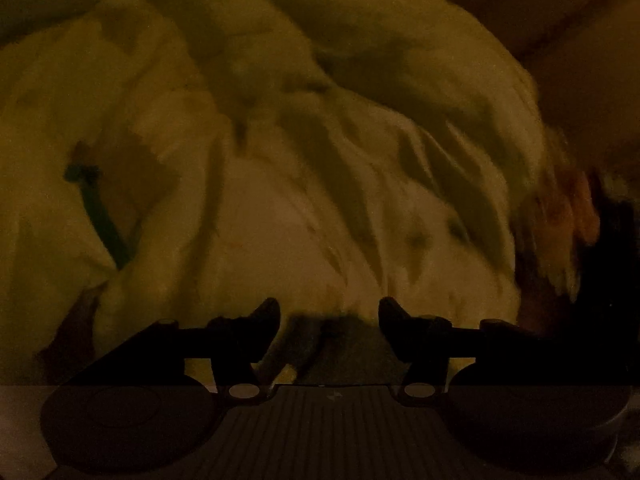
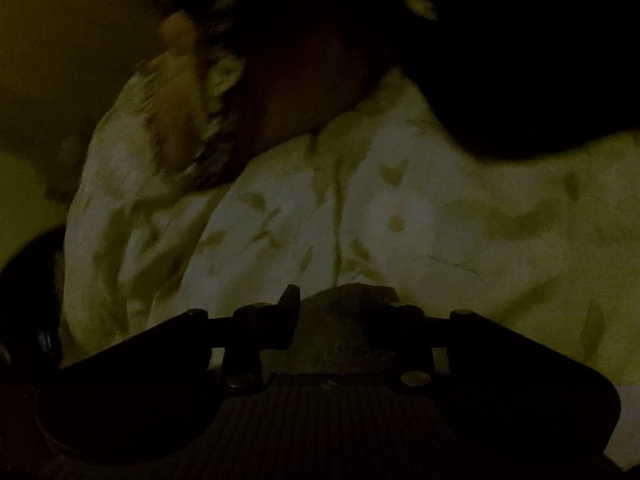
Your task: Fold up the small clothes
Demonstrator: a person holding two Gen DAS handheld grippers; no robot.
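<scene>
Pale cloth (image 1: 304, 184), crumpled w/ many folds, fills most of the left wrist view; dim, yellowish light, blurred. No brand, label or writing legible anywhere. Thin dark green cord or strap (image 1: 102, 220) lies on the cloth at left. Left gripper (image 1: 329, 316) jaws stand wide, nothing between them, cloth just beyond the tips. Right gripper (image 2: 344, 308) jaws narrower; a dark bit of fabric sits betw. them, can't tell if pinched. Right view shows pale fabric w/ faint leaf-like print (image 2: 360, 220) and a patterned orange-dark piece (image 2: 188, 120) at upper left. Surface underneath and room too dark to make out
</scene>
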